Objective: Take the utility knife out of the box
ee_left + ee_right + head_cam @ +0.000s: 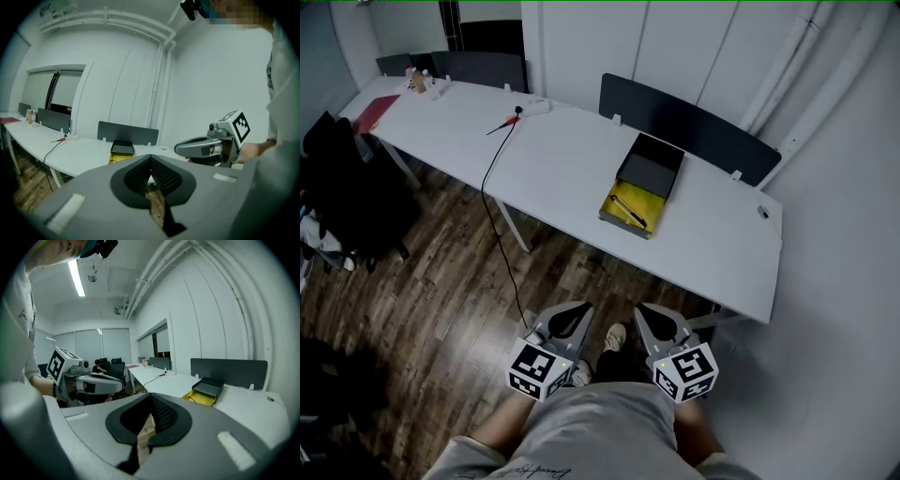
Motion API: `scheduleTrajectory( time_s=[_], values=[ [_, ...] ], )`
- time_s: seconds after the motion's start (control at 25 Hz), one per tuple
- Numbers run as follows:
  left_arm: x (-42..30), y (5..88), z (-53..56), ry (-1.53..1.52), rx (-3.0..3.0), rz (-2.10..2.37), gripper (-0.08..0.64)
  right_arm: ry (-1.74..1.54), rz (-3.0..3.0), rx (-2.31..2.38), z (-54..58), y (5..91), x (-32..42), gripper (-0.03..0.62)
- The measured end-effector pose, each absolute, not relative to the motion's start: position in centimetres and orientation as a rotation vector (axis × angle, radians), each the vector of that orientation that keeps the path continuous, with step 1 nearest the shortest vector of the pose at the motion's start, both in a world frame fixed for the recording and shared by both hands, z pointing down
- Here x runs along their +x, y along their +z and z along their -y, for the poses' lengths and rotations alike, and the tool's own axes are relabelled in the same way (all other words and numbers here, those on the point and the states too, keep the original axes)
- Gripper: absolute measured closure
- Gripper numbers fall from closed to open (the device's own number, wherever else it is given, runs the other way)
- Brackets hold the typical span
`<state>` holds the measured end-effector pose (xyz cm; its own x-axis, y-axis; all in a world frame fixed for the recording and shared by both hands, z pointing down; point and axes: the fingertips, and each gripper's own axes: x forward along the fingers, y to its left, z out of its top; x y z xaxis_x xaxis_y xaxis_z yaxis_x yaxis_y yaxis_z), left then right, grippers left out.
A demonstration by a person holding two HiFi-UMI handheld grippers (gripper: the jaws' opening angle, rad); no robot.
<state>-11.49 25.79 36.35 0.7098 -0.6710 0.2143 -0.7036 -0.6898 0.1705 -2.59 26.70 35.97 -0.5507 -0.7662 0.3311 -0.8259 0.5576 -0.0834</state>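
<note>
On the white table [581, 178] lies an open box [642, 185] with a yellow tray and a black lid. A dark utility knife [628, 211] lies in the yellow tray. The box also shows far off in the left gripper view [121, 152] and the right gripper view [206, 392]. My left gripper [579, 307] and right gripper [643, 308] hang side by side near my body, over the floor and short of the table's front edge. Both are shut with nothing in them, as their own views show, left [151, 158] and right [151, 397].
A black cable [495, 187] runs off the table to the wooden floor [441, 300]. Dark partition panels [694, 127] stand along the table's far edge. A chair draped in black [342, 183] stands at the left. A white wall [844, 281] closes the right side.
</note>
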Motion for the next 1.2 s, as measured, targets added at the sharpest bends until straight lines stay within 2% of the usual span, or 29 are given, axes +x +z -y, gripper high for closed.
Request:
scheduleTrajectory(
  time_s=[0.68, 1.2],
  values=[
    [-11.9, 36.6, -20.6, 0.2, 2.683, 1.101, 0.558, 0.33, 2.55, 1.33, -21.6, 36.6, -3.0, 0.577],
    [-8.8, 37.5, -12.5, 0.225, 2.669, 1.088, 0.558, 0.363, 2.55, 1.317, -13.6, 37.5, 0.0, 0.577]
  ],
)
